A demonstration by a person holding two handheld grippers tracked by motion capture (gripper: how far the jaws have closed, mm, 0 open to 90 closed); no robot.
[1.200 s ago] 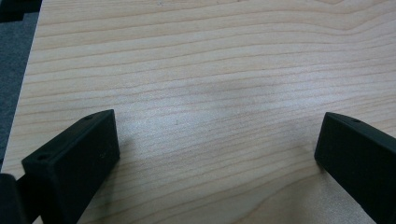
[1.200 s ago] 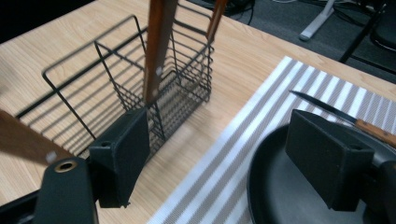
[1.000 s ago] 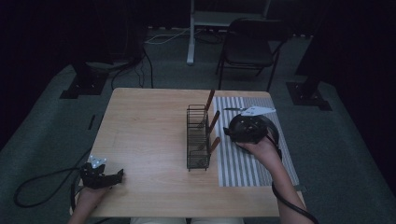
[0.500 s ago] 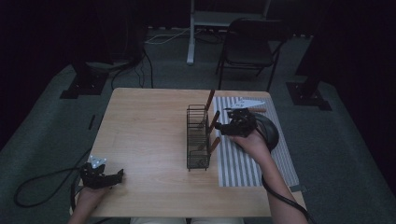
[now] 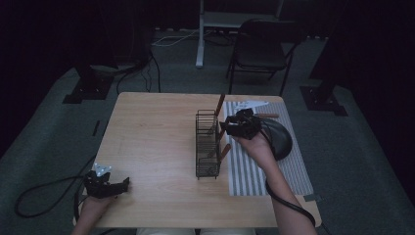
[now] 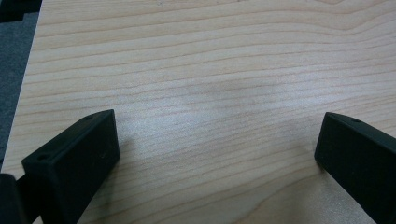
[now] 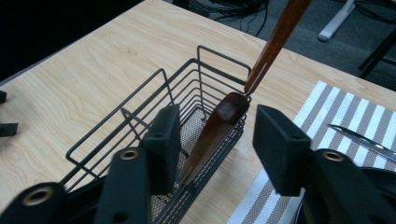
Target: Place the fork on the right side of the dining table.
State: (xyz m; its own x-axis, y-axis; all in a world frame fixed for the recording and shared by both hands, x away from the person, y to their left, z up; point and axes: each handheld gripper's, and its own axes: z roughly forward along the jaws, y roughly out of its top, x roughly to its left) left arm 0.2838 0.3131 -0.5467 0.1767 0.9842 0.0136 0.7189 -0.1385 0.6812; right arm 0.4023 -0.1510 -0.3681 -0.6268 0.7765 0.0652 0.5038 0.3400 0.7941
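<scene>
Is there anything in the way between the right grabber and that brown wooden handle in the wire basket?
No. The right gripper is open, and the wooden handle leaning in the wire basket lies just past its jaws with nothing between them.

1 wire basket, 1 striped mat, 1 knife

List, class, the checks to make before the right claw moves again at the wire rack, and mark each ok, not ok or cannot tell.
1. Right claw open: ok.
2. Wooden-handled utensil lies between its jaws, resting in the wire rack: ok.
3. Jaws touching the utensil: cannot tell.
4. Wire rack upright on the table: ok.
5. Left claw open, far from the rack: ok.
</scene>
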